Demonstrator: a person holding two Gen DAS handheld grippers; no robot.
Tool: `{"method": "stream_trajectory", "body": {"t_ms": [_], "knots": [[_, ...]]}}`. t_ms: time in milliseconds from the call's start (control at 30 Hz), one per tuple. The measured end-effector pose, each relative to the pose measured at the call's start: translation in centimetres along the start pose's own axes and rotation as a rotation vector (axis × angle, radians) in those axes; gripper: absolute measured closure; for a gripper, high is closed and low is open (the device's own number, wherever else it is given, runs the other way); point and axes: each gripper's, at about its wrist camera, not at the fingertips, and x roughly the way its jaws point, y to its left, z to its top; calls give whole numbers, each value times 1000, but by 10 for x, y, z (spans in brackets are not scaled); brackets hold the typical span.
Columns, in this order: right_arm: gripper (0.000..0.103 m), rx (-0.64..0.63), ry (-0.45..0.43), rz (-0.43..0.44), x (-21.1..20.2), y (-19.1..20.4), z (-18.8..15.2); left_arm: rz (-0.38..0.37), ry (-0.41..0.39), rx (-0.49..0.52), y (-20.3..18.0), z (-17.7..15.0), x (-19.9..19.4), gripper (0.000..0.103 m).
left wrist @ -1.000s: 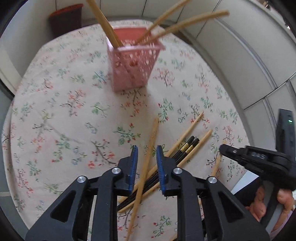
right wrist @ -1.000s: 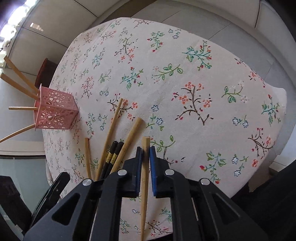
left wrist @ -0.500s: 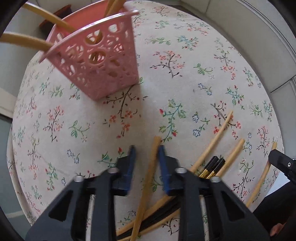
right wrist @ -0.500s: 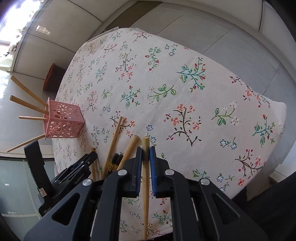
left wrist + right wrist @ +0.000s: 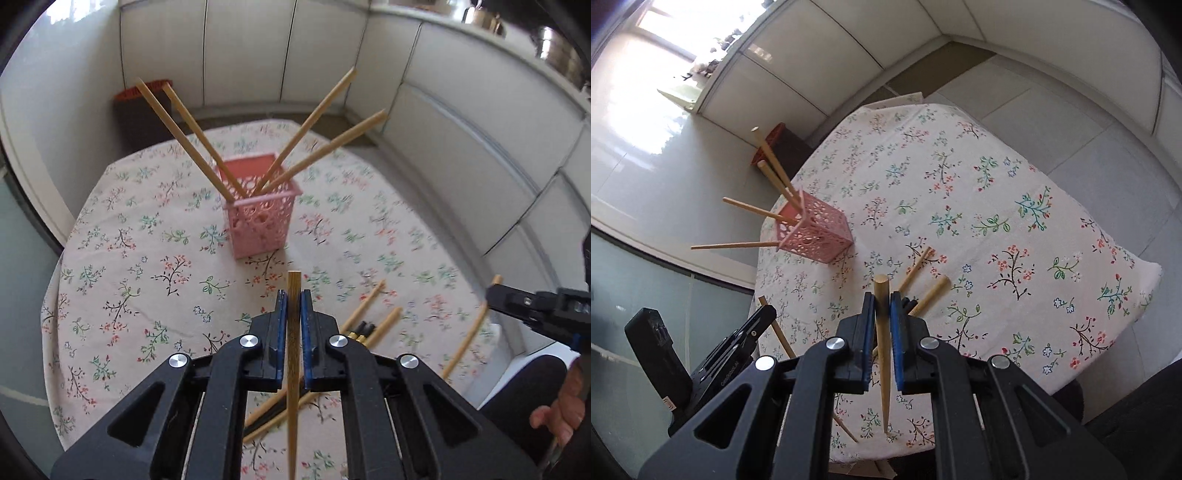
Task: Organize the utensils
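Note:
A pink perforated holder (image 5: 260, 218) stands on the floral tablecloth (image 5: 147, 258) with several wooden chopsticks leaning out; it also shows in the right wrist view (image 5: 812, 232). My left gripper (image 5: 290, 302) is shut on a wooden chopstick (image 5: 293, 354), held above the table short of the holder. My right gripper (image 5: 882, 301) is shut on another wooden chopstick (image 5: 882, 343), lifted above the table; it shows at the right edge of the left wrist view (image 5: 495, 295). Loose wooden and black chopsticks (image 5: 369, 325) lie on the cloth below the grippers.
A dark bin with a red rim (image 5: 138, 107) stands on the floor behind the table. White cabinet fronts (image 5: 461, 129) run along the back and right. The table edge (image 5: 1145, 295) drops off at the right in the right wrist view.
My left gripper has closed on a wooden chopstick and lifted it off the pile. My right gripper has risen higher with its chopstick. Both views now look down from farther above.

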Motion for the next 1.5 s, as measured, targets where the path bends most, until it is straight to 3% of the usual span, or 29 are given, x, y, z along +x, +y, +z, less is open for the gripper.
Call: {"method": "stream_trajectory", "body": {"t_ms": [167, 467, 600, 633, 700, 800, 867, 1133, 1233, 1300, 1367, 1500], "knots": [[94, -99, -43, 26, -24, 23, -10, 1, -81, 14, -11, -12, -53, 97], [94, -218, -89, 52, -53, 48, -22, -2, -174, 51, -25, -17, -109, 97], [88, -49, 8, 25, -36, 14, -9, -10, -194, 41, -25, -15, -119, 97], [75, 25, 67, 13, -23, -1, -4, -11, -203, 39, -25, -14, -121, 97], [70, 166, 146, -35, 6, -35, 6, -16, -209, 37, -24, -13, -120, 97], [70, 222, 194, -179, 46, -63, 16, -31, -214, 38, -24, -11, -118, 97], [70, 257, 218, -227, 68, -73, 20, -36, -217, 44, -24, -10, -116, 97], [73, 236, 245, -446, 132, -63, 33, -49, -230, 35, -9, -2, -113, 97], [92, 176, 262, -485, 144, -49, 34, -48, -233, 24, -4, 0, -112, 97], [93, 145, 242, -517, 145, -43, 31, -44, -233, 17, -2, 2, -112, 97], [94, 134, 224, -509, 142, -43, 28, -45, -234, 10, 0, 4, -113, 97], [95, 113, 140, -359, 112, -36, 26, -51, -253, 2, 0, 6, -122, 97]]}}
